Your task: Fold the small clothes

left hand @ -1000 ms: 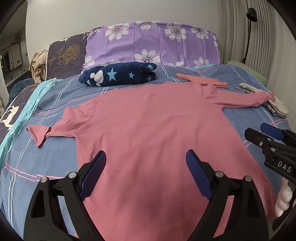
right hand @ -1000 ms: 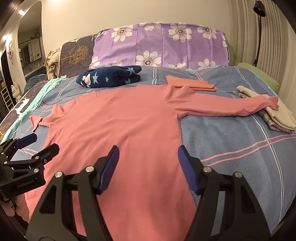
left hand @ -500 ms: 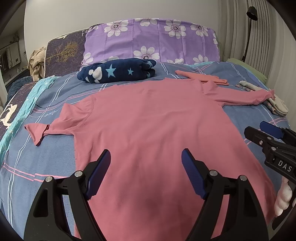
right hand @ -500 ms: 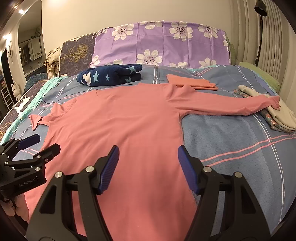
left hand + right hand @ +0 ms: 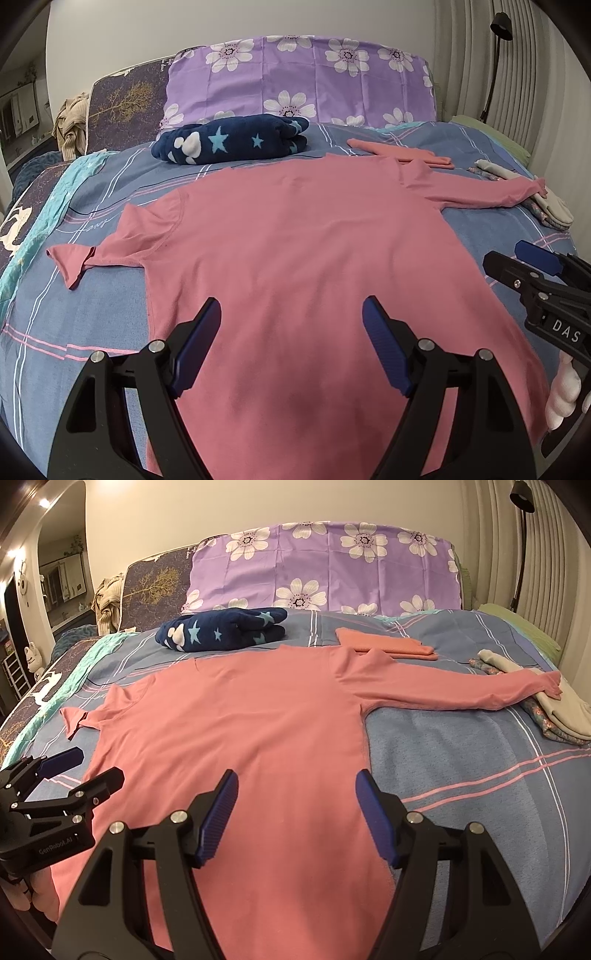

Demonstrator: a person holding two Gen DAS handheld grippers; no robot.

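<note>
A pink long-sleeved shirt (image 5: 295, 240) lies spread flat on the bed, collar end toward the pillows; it also shows in the right wrist view (image 5: 236, 731). Its left sleeve (image 5: 96, 254) is bunched short, its right sleeve (image 5: 461, 690) stretches out onto a folded pile. My left gripper (image 5: 291, 332) is open and empty above the shirt's lower body. My right gripper (image 5: 295, 801) is open and empty above the shirt's lower right side. Each gripper shows at the edge of the other's view, the right (image 5: 524, 266) and the left (image 5: 74, 771).
A folded navy star blanket (image 5: 232, 144) and a folded pink garment (image 5: 384, 646) lie beyond the shirt. A folded beige and floral pile (image 5: 554, 709) sits at the right. A purple flowered pillow (image 5: 295, 81) stands at the head. The blue striped bedcover (image 5: 461, 775) surrounds everything.
The left gripper has drifted slightly and its jaws stand a little narrower than a second ago. The right gripper has barely moved. The shirt lies unchanged.
</note>
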